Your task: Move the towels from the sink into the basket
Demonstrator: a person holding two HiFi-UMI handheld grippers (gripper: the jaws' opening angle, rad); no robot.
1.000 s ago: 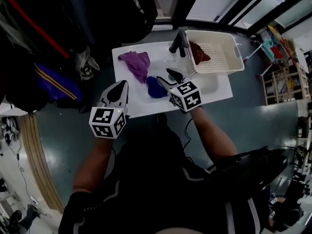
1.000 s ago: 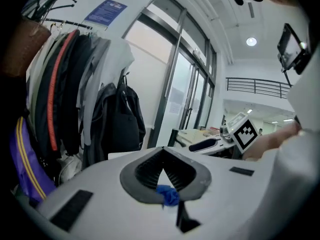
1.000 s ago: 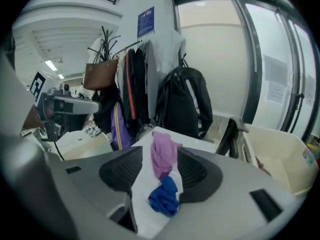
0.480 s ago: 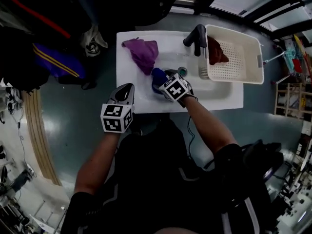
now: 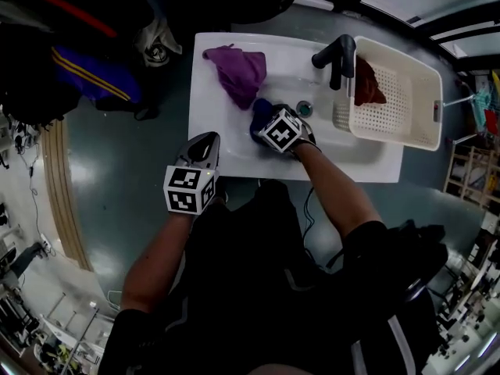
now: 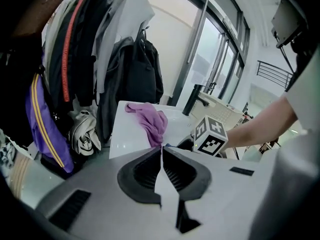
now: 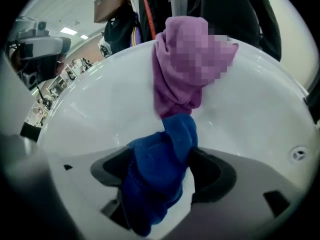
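We find the right gripper [image 7: 159, 181] down in the sink [image 5: 209, 123]. Its jaws have just been opening and stand released, with the blue towel [image 5: 260, 112] bunched between them. The purple towel [image 5: 241, 70] lies at that towel's eleven o'clock. The left gripper [image 6: 161, 156] is clenched on nothing at the sink's seven o'clock edge. The basket [image 5: 406, 108], at two o'clock, holds a red towel [image 5: 367, 84].

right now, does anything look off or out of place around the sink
Nothing spilled or broken. The purple towel hangs over the sink rim rather than lying in the basin, and the basket juts past the sink's right end. The right gripper's jaws have just been opening, the blue towel between them.
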